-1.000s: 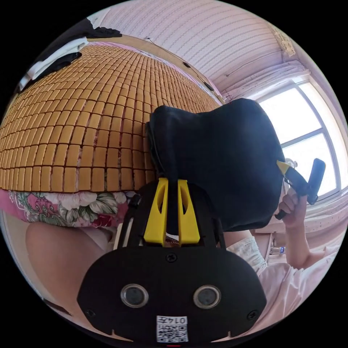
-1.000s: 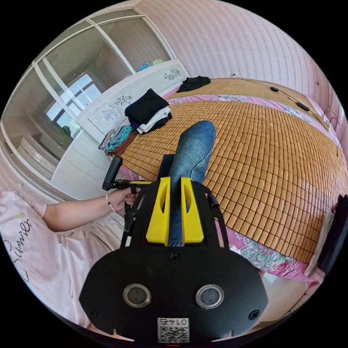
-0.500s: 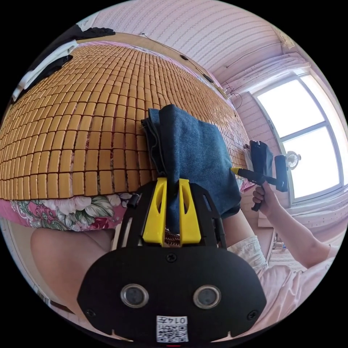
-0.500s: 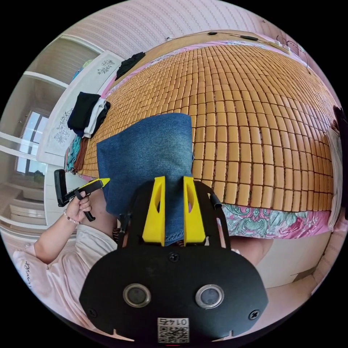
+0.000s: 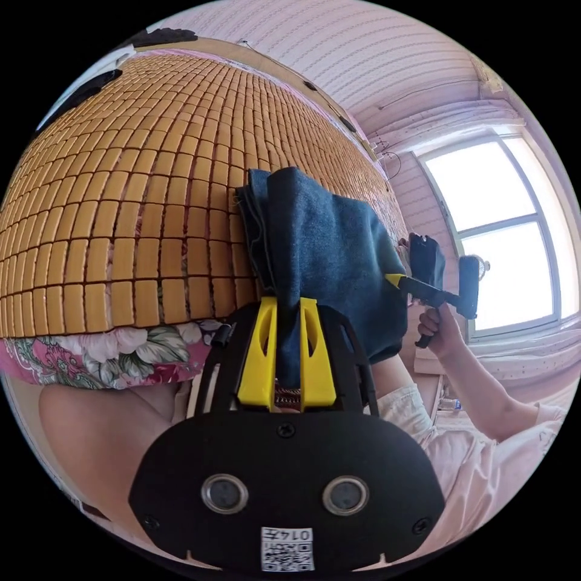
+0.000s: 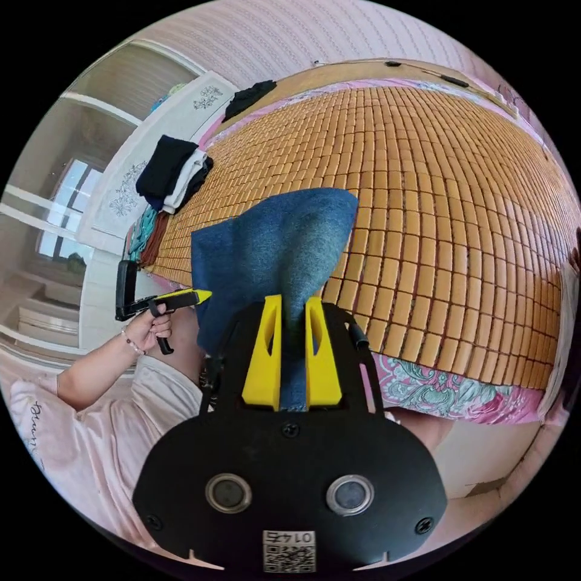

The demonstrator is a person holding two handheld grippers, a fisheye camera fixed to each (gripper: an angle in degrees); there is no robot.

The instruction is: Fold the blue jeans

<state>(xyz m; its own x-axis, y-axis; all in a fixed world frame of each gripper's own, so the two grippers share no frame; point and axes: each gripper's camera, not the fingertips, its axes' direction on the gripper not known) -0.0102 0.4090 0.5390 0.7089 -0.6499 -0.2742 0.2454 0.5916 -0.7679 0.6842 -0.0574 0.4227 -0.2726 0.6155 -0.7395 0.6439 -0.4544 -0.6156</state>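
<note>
The blue jeans (image 5: pixel 327 254) hang folded between both grippers, held up over the near edge of the bed. My left gripper (image 5: pixel 287 302) is shut on one end of the denim, which rises from between its yellow jaws. The right gripper (image 6: pixel 293 302) is shut on the other end of the jeans (image 6: pixel 272 254). In the left gripper view the other gripper (image 5: pixel 396 280) shows at the far side of the cloth, held by a hand (image 5: pixel 439 324). In the right gripper view the other gripper (image 6: pixel 200 295) meets the cloth's left edge.
A bamboo tile mat (image 6: pixel 436 200) covers the bed, over a floral sheet (image 6: pixel 436 387). A stack of folded clothes (image 6: pixel 172 175) sits at the mat's far left corner, and a dark garment (image 6: pixel 248 97) lies by the headboard. A bright window (image 5: pixel 502 224) is at the right. The person's pink top (image 6: pixel 103 442) is close.
Both views have shifted a little with the hands. The jeans stay gripped at both ends; in the right gripper view the cloth now bunches more narrowly toward the jaws than half a second ago.
</note>
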